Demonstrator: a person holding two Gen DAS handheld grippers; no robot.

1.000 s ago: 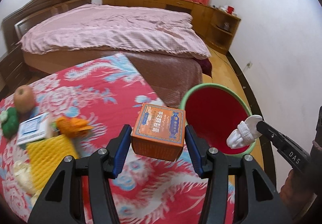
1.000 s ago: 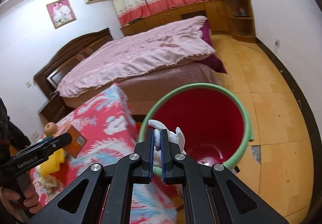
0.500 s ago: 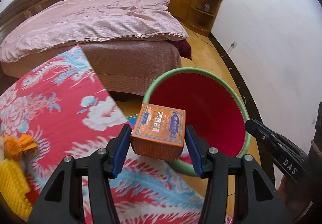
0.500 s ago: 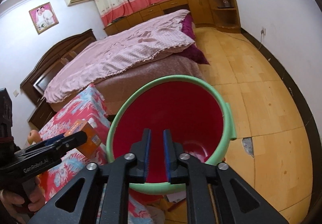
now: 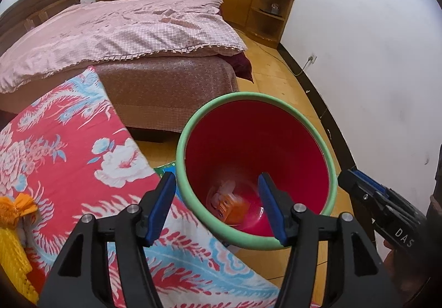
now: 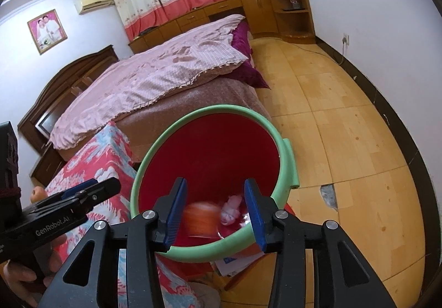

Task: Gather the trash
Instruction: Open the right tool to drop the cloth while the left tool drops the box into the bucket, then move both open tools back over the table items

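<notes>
Both tongs now hang wide open and empty over the red bucket (image 5: 276,125): the left gripper (image 5: 218,205) has just let go of the orange box (image 5: 234,207), blurred below its fingers, and the right gripper (image 6: 214,211) has dropped the white wad (image 6: 230,208). More trash, the yellow netting (image 5: 11,255), waits left of the left tongs.

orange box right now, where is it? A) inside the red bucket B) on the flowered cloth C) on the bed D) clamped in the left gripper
A: the orange box sits at the bottom of the red bucket, and the left gripper above it is open with nothing between its fingers.
</notes>
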